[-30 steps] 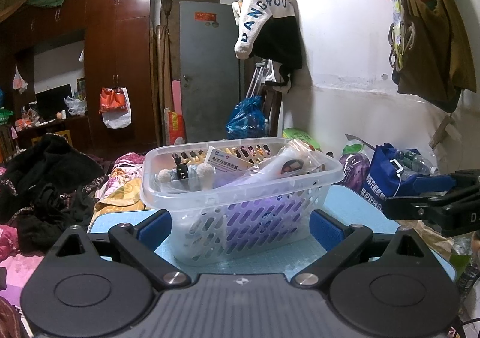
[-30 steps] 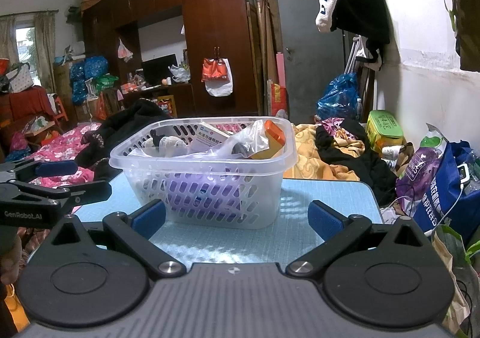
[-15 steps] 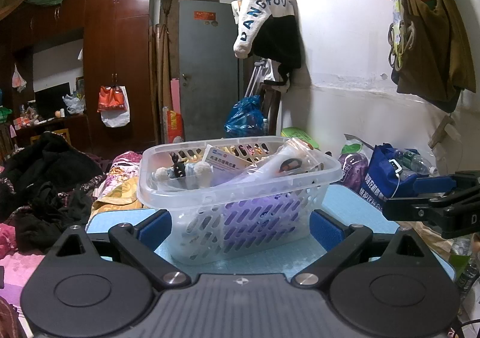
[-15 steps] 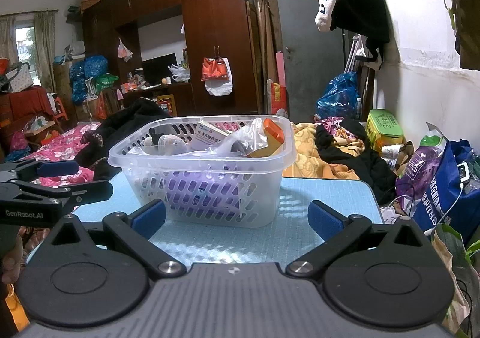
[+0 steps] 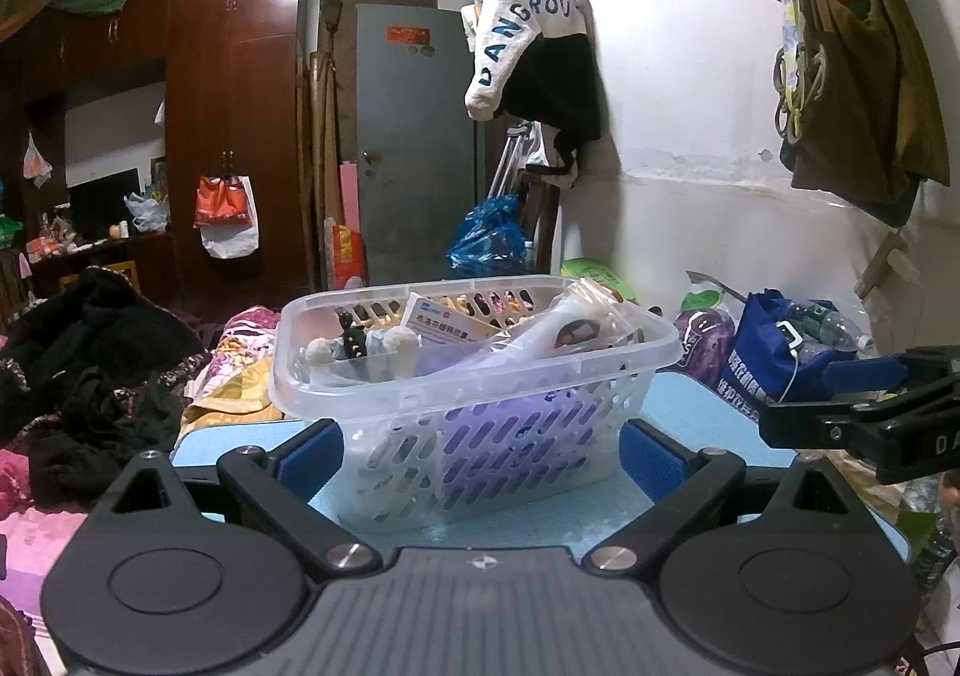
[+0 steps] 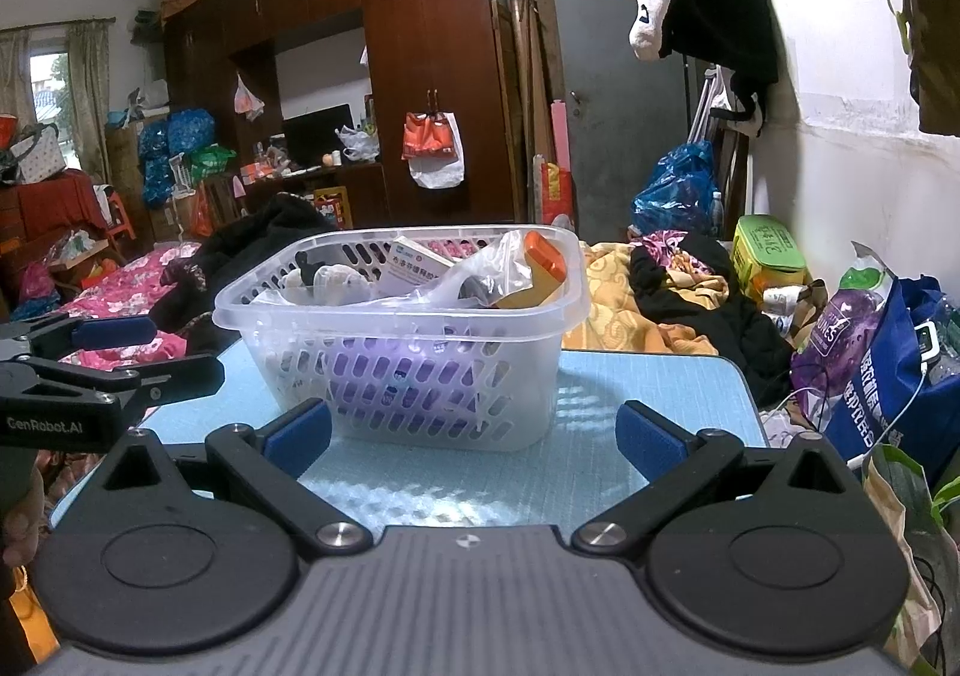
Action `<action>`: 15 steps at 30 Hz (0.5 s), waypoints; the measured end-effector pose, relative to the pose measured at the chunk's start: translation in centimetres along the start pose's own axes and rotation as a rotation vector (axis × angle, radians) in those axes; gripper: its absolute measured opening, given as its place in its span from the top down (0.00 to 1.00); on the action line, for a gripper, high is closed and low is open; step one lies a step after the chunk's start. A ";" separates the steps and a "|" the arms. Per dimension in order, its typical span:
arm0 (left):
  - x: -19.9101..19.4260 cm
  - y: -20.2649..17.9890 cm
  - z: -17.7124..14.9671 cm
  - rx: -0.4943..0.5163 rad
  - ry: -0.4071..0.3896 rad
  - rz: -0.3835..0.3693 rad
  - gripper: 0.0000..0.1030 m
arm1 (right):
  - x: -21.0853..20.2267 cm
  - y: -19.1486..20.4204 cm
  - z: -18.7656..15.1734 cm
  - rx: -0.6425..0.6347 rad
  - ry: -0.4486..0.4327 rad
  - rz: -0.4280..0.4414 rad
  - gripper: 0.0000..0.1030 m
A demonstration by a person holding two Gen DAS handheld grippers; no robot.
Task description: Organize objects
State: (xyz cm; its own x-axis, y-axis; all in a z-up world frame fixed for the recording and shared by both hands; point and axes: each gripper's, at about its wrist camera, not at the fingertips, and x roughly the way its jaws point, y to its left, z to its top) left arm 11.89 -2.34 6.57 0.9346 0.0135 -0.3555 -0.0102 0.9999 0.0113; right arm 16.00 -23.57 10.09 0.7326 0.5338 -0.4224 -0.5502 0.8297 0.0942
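A clear plastic basket [image 5: 474, 406] is seen standing upright on a light blue table [image 5: 690, 412], roughly centred in both wrist views. It is filled with small items: a white medicine box [image 5: 450, 325], a clear plastic bag [image 6: 480, 271], an orange-capped object [image 6: 543, 271] and a small plush figure [image 5: 354, 343]. The left gripper [image 5: 477, 457] is held low at the near edge of the table with its jaws spread wide; its blue pads [image 5: 309, 457] are placed on either side of the basket's near end, and contact cannot be told. The right gripper [image 6: 474, 436] is likewise spread wide and empty, held near the basket's near wall, with nothing pinched. Each gripper is caught in the other's view at the frame edge. A blue shopping bag [image 5: 774, 352] and a purple packet [image 6: 840, 328] are seen right of the table, dark clothes [image 5: 78, 376] to the left, and a wooden wardrobe [image 6: 420, 63] and grey door [image 5: 414, 135] at the far side.
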 end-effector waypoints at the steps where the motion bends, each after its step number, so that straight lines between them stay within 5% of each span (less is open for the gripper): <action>1: 0.0 -0.1 0.0 0.000 -0.001 0.000 0.03 | 0.0 0.0 0.0 -0.001 0.000 0.001 0.00; 15: -0.5 -0.1 -0.2 0.014 -0.045 -0.015 0.03 | 0.4 0.0 -0.7 -0.010 0.006 0.000 0.00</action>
State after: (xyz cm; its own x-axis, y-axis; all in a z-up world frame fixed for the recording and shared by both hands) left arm 11.36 -2.49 6.56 0.9496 -0.0021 -0.3135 0.0087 0.9998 0.0199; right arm 16.04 -23.45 9.31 0.7299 0.5331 -0.4278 -0.5546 0.8277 0.0851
